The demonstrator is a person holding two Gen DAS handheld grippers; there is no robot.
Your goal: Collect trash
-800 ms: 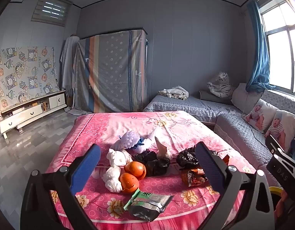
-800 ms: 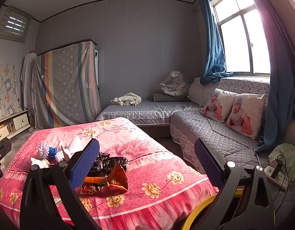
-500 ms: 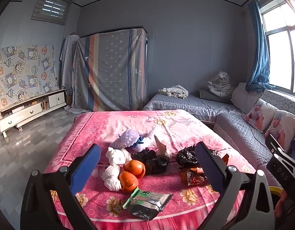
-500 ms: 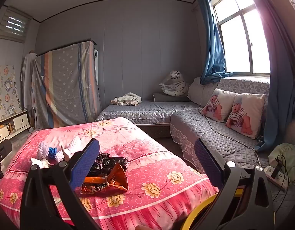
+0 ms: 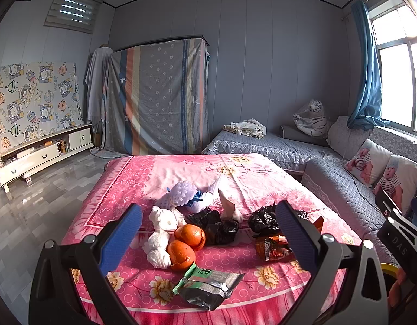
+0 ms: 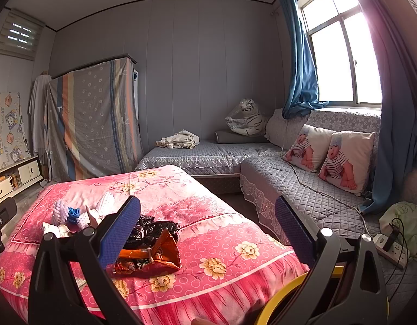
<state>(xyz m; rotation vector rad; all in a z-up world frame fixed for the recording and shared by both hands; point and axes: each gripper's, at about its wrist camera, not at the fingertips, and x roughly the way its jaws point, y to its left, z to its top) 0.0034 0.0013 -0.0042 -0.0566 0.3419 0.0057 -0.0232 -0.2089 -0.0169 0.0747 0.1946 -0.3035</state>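
Pink bed (image 5: 181,170): trash lies heaped toward its near edge, nothing visibly collected yet.
Trash: orange peels (image 5: 185,243), white wads (image 5: 161,233), black bags (image 5: 219,224), grey packet (image 5: 208,284), orange wrapper (image 6: 151,254).
Left gripper (image 5: 208,241): jaws spread, empty, short of the heap.
Right gripper (image 6: 205,233): jaws spread, empty, over the bed's near right corner.
Left to do: everything.

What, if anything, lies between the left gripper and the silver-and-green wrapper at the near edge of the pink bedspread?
Nothing visible. The left gripper is open above the silver-and-green wrapper, with only bare pink bedspread around it.
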